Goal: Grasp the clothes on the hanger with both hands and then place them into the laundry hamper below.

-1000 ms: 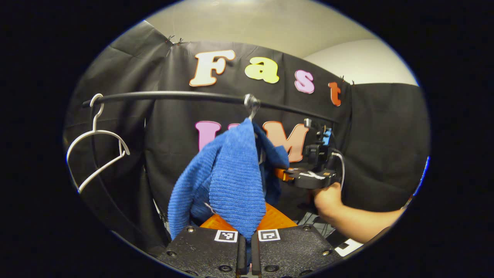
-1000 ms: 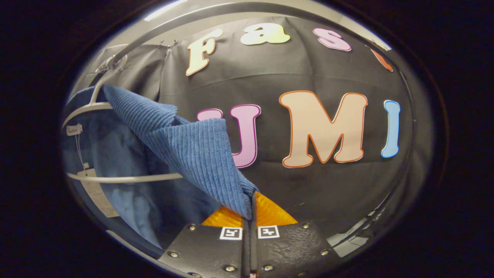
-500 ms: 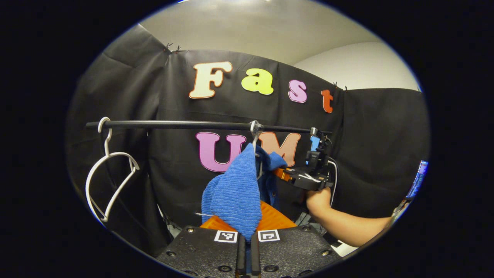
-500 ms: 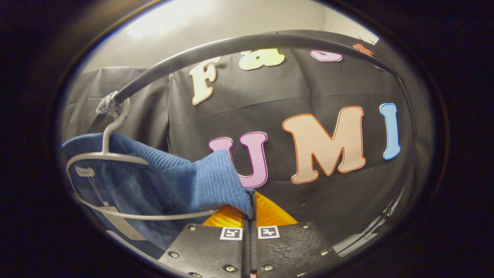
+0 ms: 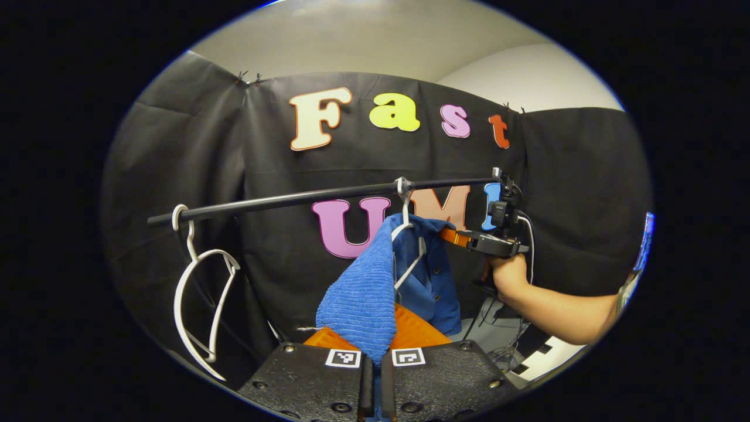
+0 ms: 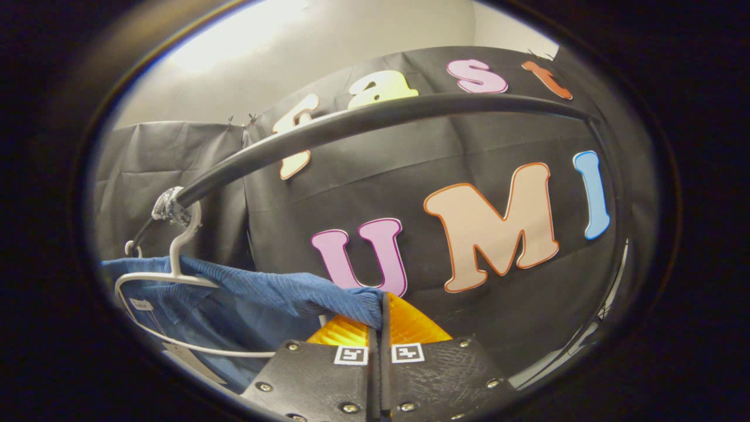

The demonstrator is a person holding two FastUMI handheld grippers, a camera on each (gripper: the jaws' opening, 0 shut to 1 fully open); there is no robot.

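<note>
The blue garment is seen draped over a white hanger that hooks on the black rail, and it is pinched at two places. In the left gripper view the left gripper is closed tight, with a fold of the ribbed blue cloth caught between its fingers; in the right gripper view the right gripper is likewise closed, an edge of the same cloth being clamped where the fingers meet. The right gripper is also seen farther off in the left gripper view, held in a hand just beside the hanger's far shoulder, with the cloth drawn out level toward it. The step in hand is judged to be the freeing of the garment from the hanger. It is best done with both grips kept firm and the two held edges drawn off the hanger's shoulders together, so that the hook is not dragged along the rail or lifted off it. A lopsided pull is to be avoided, since the hanger could swing or the cloth could snag on its lower bar. A second, bare hanger hangs well apart on the rail and should be left undisturbed. The hamper is to be reached only once the cloth hangs free.
</note>
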